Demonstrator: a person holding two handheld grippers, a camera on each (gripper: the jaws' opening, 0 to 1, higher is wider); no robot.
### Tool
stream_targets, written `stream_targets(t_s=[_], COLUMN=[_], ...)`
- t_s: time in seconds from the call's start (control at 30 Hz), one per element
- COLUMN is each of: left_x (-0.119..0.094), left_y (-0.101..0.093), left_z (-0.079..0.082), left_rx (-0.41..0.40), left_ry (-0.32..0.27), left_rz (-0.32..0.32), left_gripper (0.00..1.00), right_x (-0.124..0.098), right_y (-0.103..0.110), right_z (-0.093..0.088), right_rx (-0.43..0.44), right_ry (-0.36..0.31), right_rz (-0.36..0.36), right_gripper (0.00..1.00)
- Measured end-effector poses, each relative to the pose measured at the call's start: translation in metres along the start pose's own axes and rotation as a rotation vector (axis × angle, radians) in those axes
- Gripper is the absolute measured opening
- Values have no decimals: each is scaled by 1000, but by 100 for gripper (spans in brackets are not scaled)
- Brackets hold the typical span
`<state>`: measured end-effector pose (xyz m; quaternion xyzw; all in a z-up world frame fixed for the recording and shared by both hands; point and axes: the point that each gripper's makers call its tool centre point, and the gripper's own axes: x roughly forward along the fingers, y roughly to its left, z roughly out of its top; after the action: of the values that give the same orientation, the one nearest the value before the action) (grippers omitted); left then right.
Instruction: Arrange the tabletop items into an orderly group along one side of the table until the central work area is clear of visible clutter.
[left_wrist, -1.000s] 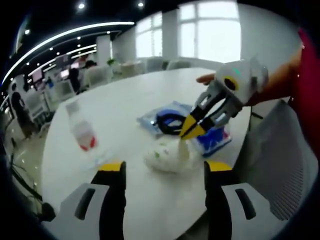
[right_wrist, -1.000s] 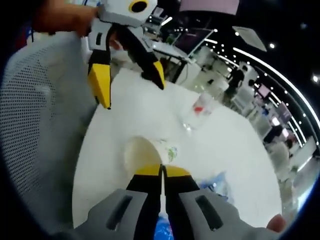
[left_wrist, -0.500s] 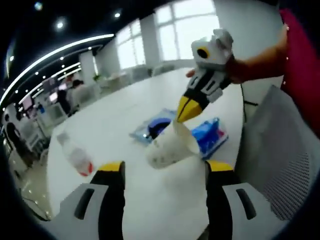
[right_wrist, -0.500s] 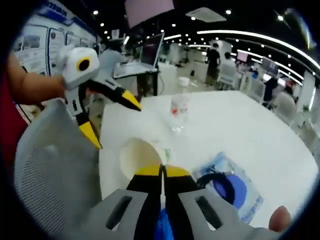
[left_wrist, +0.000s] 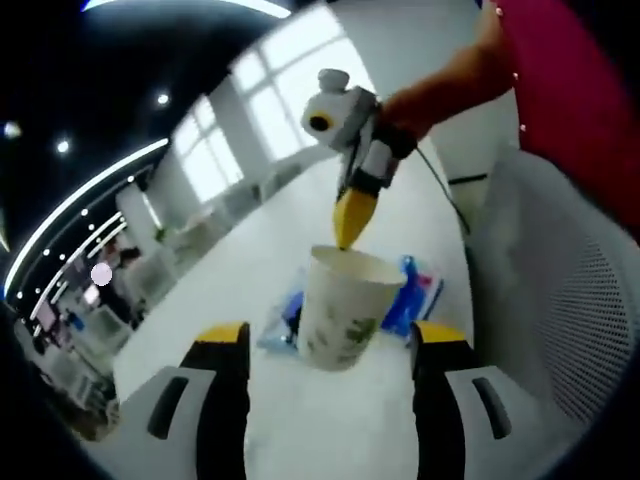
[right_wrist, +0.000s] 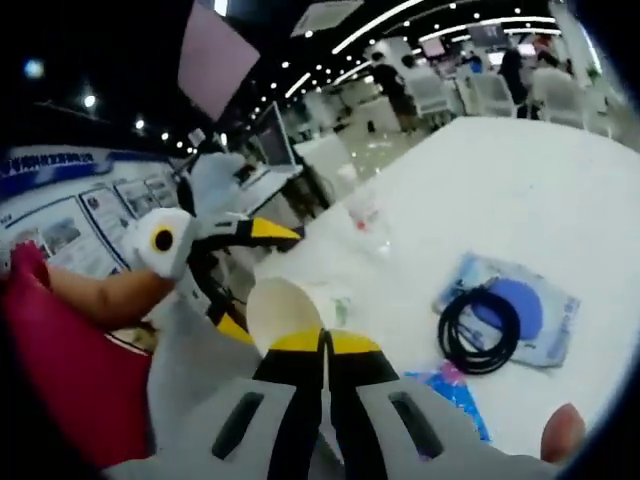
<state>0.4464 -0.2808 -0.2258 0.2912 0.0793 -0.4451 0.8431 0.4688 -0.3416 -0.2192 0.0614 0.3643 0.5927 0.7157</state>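
Pinching the paper cup (left_wrist: 340, 315) by its rim, the R gripper (left_wrist: 350, 228) is clamped tight w/ cup held up off the white table (right_wrist: 520, 190). L gripper (left_wrist: 327, 345) is spread wide, nothing held. Black cable (right_wrist: 488, 328) lies on a blue pack (right_wrist: 545, 318).

Matt paper cup (left_wrist: 343, 309), smooth white table (right_wrist: 520, 190), perforated mesh chair back (left_wrist: 575, 320), clear plastic bottle (right_wrist: 366, 218)
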Motion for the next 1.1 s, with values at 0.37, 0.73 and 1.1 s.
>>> stream_targets(t_s=[0.37,0.73,1.1], left_x=[11,15,16], left_y=[-9,-12,-11], left_z=[49,55,59], left_rx=[101,114,101], left_ry=[-98,-127,-152], left_rz=[-83,-126,-123], left_gripper=[58,53,47], right_x=[-21,-21,-19], right_y=[19,32,36], right_z=[9,13,12], right_rx=[124,157,175], right_ry=[-15,-11,3], right_rz=[65,117,135], right_gripper=[1,1,1])
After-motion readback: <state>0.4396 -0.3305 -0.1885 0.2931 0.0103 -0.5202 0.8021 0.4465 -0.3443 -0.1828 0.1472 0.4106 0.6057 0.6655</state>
